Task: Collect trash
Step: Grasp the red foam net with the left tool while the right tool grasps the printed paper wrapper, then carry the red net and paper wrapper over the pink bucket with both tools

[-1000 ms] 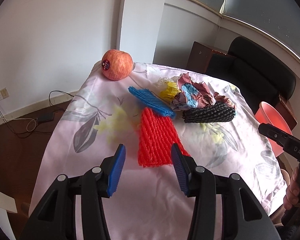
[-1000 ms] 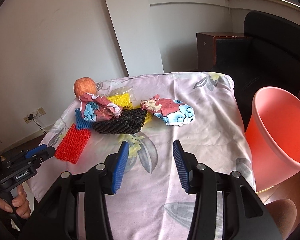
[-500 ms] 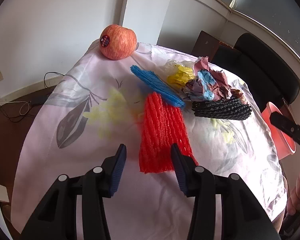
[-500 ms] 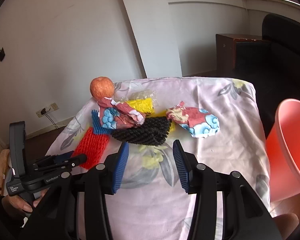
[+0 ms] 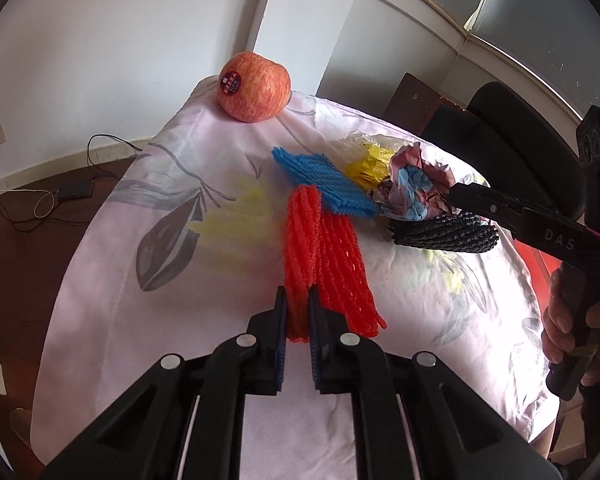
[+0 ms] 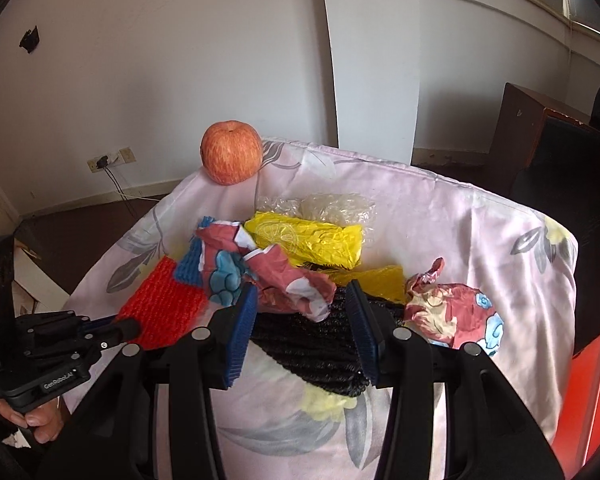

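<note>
On the flowered cloth lies a red foam net (image 5: pixel 336 268). My left gripper (image 5: pixel 298 300) is closing on its near left edge, and the pads pinch a raised fold of it. Behind it lie a blue foam net (image 5: pixel 320 180), a crumpled red-and-blue wrapper (image 5: pixel 412 188), a yellow bag (image 5: pixel 370 168) and a black foam net (image 5: pixel 444 232). My right gripper (image 6: pixel 302 304) hovers open over the black foam net (image 6: pixel 312 344), its fingers either side of the wrapper (image 6: pixel 288 284) without pressing it. A second crumpled wrapper (image 6: pixel 452 312) sits to its right.
An apple (image 5: pixel 254 86) stands at the table's far left corner. Clear plastic (image 6: pixel 332 208) lies behind the yellow bag. A red bin (image 6: pixel 592 392) stands off the table's right edge. A dark chair and a wooden cabinet are beyond the table. Cables run across the floor at left.
My left gripper's jaws have closed from wide apart onto the red net's near edge, bunching it into a fold. My right gripper has swung left, from the bin side to over the black net.
</note>
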`<state>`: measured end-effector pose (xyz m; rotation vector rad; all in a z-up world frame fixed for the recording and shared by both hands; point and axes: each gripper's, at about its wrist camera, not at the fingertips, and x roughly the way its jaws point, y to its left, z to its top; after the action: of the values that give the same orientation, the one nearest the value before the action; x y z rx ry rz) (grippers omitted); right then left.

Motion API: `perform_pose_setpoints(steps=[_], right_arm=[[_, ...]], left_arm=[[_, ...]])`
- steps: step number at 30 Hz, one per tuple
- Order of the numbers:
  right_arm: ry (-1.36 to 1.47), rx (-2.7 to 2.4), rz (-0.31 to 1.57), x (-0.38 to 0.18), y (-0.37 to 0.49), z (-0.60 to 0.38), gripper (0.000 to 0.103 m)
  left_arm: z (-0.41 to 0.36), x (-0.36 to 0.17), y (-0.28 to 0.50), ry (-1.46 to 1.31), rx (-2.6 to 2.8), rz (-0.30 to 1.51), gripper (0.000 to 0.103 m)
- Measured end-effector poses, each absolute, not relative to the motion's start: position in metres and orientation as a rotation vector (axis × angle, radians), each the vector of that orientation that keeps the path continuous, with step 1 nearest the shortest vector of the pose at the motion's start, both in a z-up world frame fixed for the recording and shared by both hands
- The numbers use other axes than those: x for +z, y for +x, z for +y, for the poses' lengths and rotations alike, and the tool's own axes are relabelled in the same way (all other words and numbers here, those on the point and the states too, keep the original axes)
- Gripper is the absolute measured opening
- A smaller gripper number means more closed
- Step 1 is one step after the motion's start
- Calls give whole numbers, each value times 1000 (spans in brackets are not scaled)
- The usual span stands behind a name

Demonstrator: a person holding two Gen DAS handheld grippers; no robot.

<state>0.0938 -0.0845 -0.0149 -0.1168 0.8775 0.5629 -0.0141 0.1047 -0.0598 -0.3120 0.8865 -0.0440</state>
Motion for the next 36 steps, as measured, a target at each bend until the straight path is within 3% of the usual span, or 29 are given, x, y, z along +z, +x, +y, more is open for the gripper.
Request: perform_pose_setpoints(steps=[11,16,36], right_arm=[[-169,671,890,-23,94,-63,46],[-194,656,919,-29,88,-60,16],[-2,643,793,19,37,-98,13]], left_arm=[[108,-58,-16,-318,-29,890,9],[106,-53,-20,-314,-28,880,9],[90,-5,-46,-268,-95,744,9]])
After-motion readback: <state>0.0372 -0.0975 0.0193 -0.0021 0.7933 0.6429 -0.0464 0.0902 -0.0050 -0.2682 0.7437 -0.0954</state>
